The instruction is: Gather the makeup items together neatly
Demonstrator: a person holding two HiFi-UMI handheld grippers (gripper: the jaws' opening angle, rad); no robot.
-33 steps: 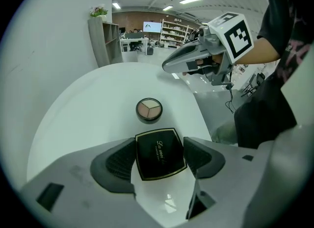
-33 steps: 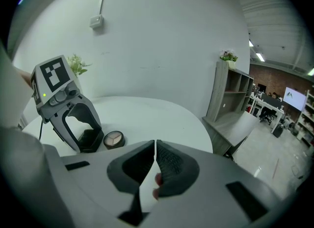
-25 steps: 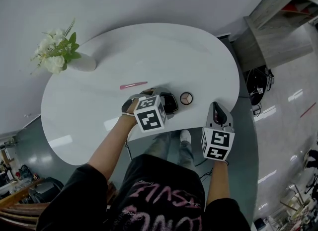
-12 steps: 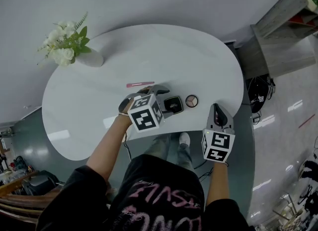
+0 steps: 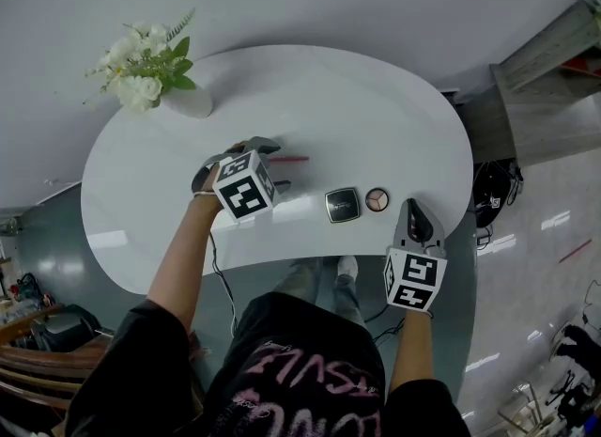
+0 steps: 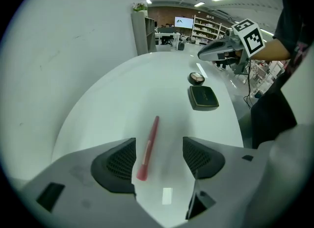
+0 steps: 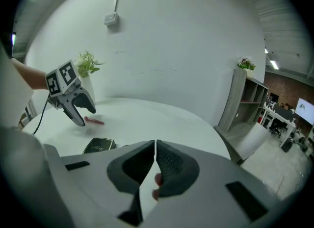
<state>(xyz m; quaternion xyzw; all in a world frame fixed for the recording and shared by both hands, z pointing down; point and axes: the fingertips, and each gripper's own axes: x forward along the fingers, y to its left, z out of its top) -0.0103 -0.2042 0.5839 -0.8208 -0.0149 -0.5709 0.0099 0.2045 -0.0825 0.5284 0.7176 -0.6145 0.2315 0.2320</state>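
Head view looks steeply down on the white table (image 5: 376, 116); both gripper views sit low and close over it, facing each other across the black compact (image 5: 342, 204).

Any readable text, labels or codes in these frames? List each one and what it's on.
Nothing reads cleanly.
Black compact: pale print on the lid, too small to read.
Person's shirt: pink lettering, upside down and creased, illegible.
Marker cubes: black-and-white square codes, no words.
Far screen: a pale logo, too blurred to read.
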